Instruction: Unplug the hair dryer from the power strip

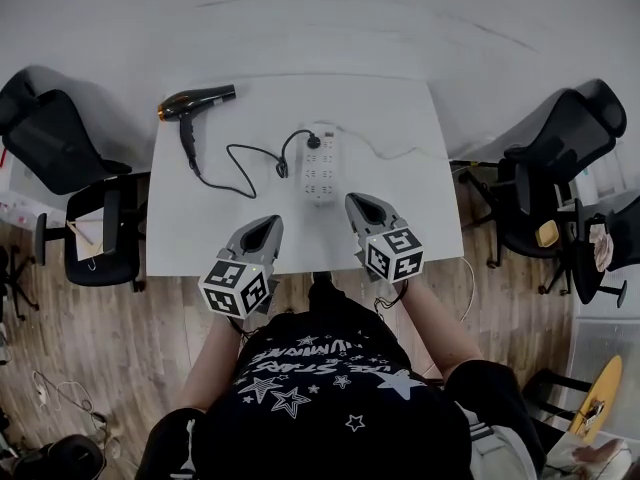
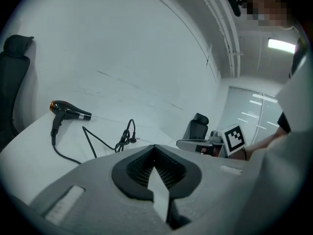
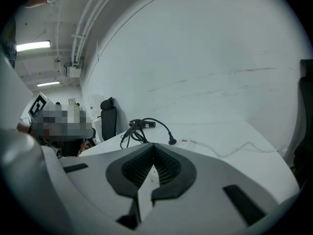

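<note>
Head view: one hair dryer [image 1: 195,101] lies crosswise, nozzle right, near one power strip [image 1: 320,168]; left gripper [image 1: 263,225] and right gripper [image 1: 361,204] clenched empty

wall [image 1: 320,18]: white | floor [image 1: 150,348]: wood planks | table [image 1: 400,148]: white | chairs [image 1: 60,148]: black

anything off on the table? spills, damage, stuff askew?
Nothing spilled or damaged. The hair dryer lies on its side near the far left corner of the table, plugged into the far end of the power strip. Only untidiness: its black cord bunches into a loop just left of the strip.
</note>
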Tool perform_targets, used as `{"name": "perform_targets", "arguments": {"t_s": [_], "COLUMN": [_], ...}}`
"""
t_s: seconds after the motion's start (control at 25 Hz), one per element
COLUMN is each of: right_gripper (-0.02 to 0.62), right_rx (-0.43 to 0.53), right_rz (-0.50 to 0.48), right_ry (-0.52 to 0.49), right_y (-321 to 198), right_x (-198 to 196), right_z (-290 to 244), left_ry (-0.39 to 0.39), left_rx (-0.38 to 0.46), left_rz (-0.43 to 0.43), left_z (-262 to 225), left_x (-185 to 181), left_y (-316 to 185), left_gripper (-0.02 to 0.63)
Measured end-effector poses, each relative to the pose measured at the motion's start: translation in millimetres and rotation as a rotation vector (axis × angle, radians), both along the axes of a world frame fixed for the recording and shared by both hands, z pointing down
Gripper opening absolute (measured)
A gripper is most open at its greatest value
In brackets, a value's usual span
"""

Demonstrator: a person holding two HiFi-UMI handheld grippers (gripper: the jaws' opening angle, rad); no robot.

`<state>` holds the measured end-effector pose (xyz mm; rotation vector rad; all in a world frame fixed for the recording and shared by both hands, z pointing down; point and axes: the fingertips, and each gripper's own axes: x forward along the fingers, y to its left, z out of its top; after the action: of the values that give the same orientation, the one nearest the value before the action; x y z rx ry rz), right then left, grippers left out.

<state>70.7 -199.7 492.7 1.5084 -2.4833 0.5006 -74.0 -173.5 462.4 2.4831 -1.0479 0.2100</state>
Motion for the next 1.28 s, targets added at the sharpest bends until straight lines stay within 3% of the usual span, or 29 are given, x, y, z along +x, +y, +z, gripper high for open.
{"name": "perform_targets", "arguments": {"t_s": [0.28, 0.64, 1.28], "right_gripper": [0.009, 0.009, 0.009], "right_rx": [-0.007, -0.026, -0.090], "right_rz": [-0.020, -0.059, -0.137], "right_ry": [0.059, 0.052, 0.100], "right_y": [-33, -76, -131], "right_x": [25, 47, 41], "right_z": [9, 20, 52], "left_ry": [-0.025, -0.049, -0.206], "left_rx": [-0.014, -0.024, -0.157], "left_rz": [0.031, 0.041, -0.006], "left_z": [9, 23, 90], "left_x": [38, 77, 85], "left_y": [-23, -53, -100], "left_gripper": [0.008, 0.008, 0.007]}}
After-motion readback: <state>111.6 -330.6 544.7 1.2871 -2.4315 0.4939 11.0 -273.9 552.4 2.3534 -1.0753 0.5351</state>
